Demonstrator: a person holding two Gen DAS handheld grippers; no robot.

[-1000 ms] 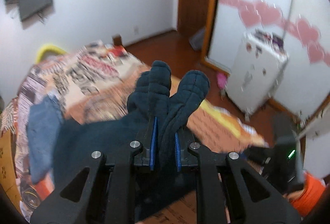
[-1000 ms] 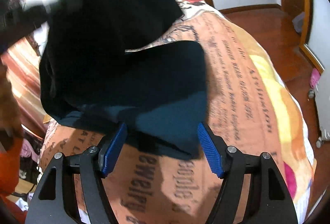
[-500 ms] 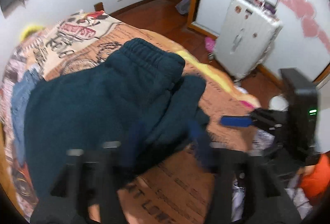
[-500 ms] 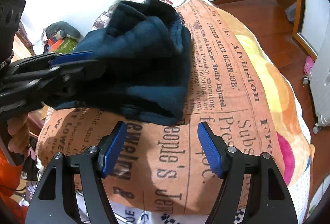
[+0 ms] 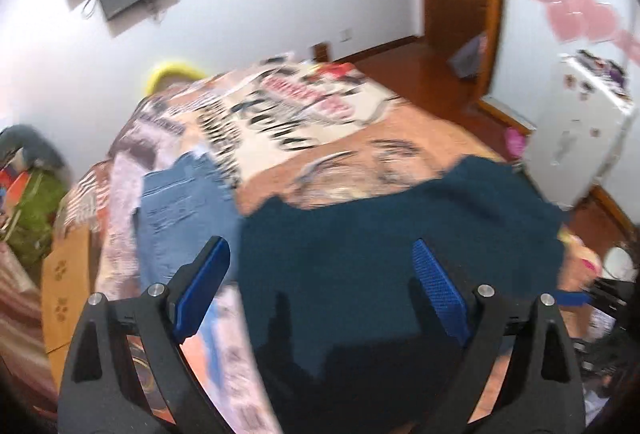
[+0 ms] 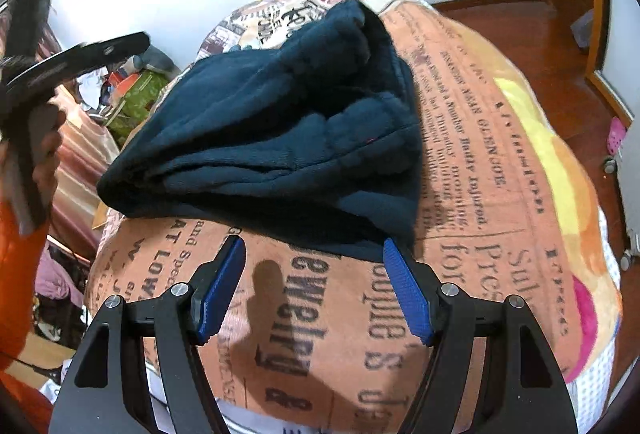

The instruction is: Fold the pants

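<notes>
- We see the dark blue pants lying folded in a thick bundle on the bed, near its front edge, on the newspaper-print cover.
- Our left gripper has its jaws opening, already spread wide; the pants lie beneath and beyond its blue pads, which do not press on the cloth.
- Our right gripper stands moderately wide with nothing between its jaws, just short of the bundle's near edge.
- A pair of light blue jeans lies toward the bed's left edge, beside the pants.
</notes>
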